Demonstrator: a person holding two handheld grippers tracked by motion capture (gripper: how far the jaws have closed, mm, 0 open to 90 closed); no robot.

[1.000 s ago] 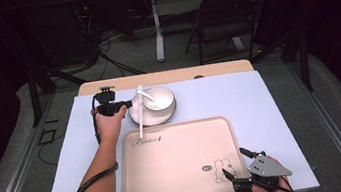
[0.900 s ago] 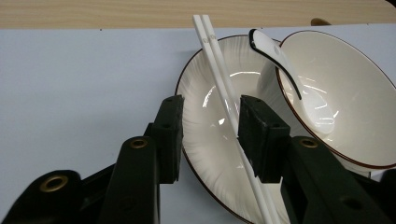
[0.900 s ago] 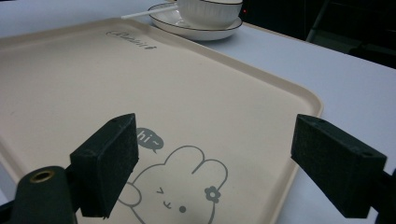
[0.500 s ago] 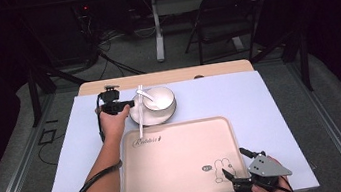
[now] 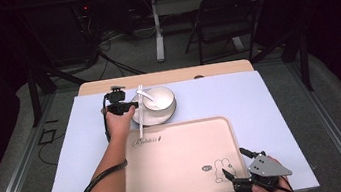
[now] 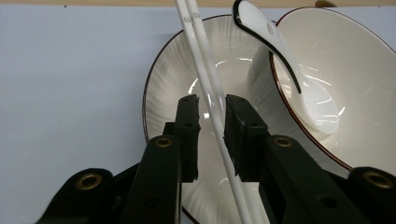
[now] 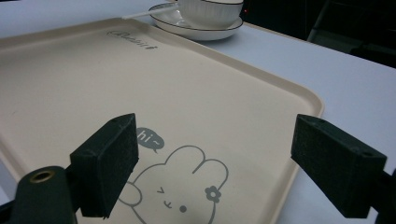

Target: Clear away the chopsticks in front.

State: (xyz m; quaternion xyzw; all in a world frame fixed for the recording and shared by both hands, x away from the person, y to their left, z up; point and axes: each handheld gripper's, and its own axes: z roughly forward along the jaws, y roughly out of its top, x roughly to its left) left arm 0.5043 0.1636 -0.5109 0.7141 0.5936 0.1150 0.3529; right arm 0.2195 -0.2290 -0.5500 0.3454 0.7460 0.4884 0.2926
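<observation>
Left gripper (image 6: 212,135): its jaws have just been closing and now stand narrow around the white chopsticks (image 6: 205,79), which run between the pads; a sliver of gap shows on each side, so the pads do not look to be pressing yet.
Chopsticks: lying across the left rim of the plate (image 6: 163,88), one end propped up by it, which leaves room for the jaws to get around them.
Bowl (image 5: 157,98): sits on the plate at the far side of the bench (image 5: 279,96), with a white spoon (image 6: 285,60) resting inside it.
Tray (image 5: 178,165): beige, bare, just in front of the plate; likely the place the tableware is bound for.
Right gripper (image 7: 224,163): jaws wide apart with nothing between them, parked low over the tray's near right corner by the rabbit drawing (image 7: 182,191), probably waiting its turn.
</observation>
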